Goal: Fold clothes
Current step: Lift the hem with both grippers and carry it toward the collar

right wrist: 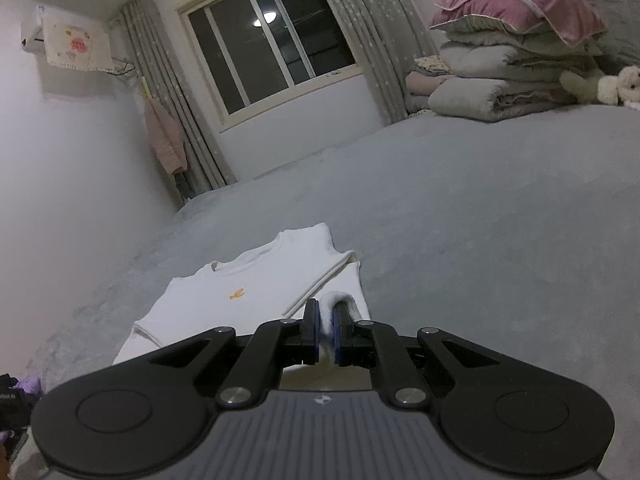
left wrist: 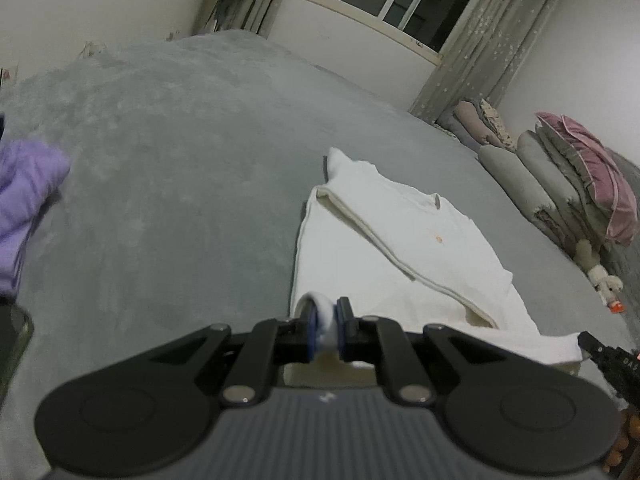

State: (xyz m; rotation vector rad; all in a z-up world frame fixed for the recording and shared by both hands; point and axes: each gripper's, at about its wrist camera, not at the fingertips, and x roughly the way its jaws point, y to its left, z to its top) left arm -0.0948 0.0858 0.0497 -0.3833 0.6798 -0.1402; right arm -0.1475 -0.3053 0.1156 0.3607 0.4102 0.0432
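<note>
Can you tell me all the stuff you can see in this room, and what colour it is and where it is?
white cotton T-shirt with a small orange mark: one, white, lying partly folded on the bed, near hem pinched by both claws
grey fleece bed cover: one, grey, under everything
purple crumpled garment: one, lilac, at the bed's left edge
stack of folded grey quilts: one stack, grey, at the far right of the bed
pink satin pillow: one, pink, on top of the quilts
cream plush toy: one, cream, beside the quilts
dark sliding window: one, white frame, on the far wall
grey star-print curtains: two, grey, either side of the window
pink hanging jacket: one, pink, by the left curtain
left claw: one, black, shut on the shirt
right claw: one, black, shut on the shirt
</note>
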